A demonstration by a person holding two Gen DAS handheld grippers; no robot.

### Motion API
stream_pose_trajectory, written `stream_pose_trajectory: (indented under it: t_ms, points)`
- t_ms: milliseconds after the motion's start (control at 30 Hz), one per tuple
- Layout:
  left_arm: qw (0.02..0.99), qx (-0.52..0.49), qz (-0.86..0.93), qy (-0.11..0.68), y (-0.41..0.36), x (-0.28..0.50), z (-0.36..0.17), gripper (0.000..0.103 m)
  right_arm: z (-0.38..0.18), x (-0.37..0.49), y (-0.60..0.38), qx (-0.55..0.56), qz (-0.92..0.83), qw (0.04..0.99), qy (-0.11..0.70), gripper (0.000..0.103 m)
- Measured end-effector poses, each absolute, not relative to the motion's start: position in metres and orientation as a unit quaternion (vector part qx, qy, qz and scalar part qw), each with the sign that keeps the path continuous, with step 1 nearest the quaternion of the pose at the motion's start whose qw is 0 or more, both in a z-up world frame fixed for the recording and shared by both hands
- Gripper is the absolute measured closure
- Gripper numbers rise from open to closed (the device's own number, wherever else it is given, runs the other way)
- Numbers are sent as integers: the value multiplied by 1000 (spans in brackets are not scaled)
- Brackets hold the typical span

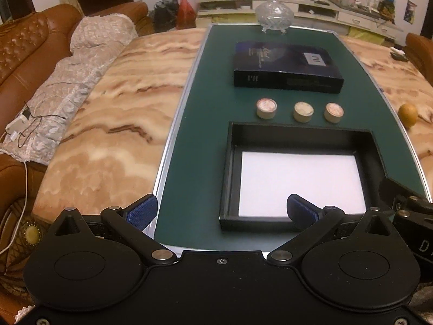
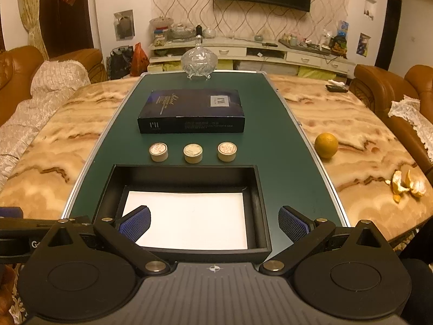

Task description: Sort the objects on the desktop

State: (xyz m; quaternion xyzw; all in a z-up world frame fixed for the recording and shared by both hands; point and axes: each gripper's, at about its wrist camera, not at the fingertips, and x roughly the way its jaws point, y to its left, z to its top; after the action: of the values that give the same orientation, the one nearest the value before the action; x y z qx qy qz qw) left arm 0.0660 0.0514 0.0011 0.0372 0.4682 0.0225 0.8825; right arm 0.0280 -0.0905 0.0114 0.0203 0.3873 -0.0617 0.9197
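An open black tray [image 1: 226, 178] [image 2: 257, 187] with a white sheet in its bottom lies on a green mat [image 1: 205, 124] [image 2: 284, 146]. Just beyond it three small round cream tins stand in a row: left [image 1: 266, 108] [image 2: 158, 152], middle [image 1: 303, 111] [image 2: 193, 153], right [image 1: 334, 112] [image 2: 227, 151]. Farther back lies a dark blue box [image 1: 286, 67] [image 2: 192, 111], and behind it a lidded glass bowl [image 1: 274, 13] [image 2: 199, 59]. My left gripper [image 1: 220, 212] hangs open over the tray's near left corner. My right gripper [image 2: 215, 224] hangs open over the tray's near edge. Both hold nothing.
The mat rests on a marble-patterned table [image 1: 121, 94] [image 2: 351, 124]. An orange [image 2: 326, 145] [image 1: 407, 115] and peel pieces [image 2: 407, 185] lie right of the mat. Brown sofas [image 1: 24, 54] [image 2: 387, 89] flank the table; a remote [image 2: 337, 88] lies at the far right.
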Motion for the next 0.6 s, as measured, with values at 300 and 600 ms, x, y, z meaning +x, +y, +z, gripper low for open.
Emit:
stream_pose_trajectory:
  t_ms: [300,600]
  points:
    - [879,28,13,476,53,88,-6,0,-1,50,-102,41,-69,911,404,0]
    - [871,30,15,489,50,103,-20,0,-12,64,-107,39,-78,906,414,0]
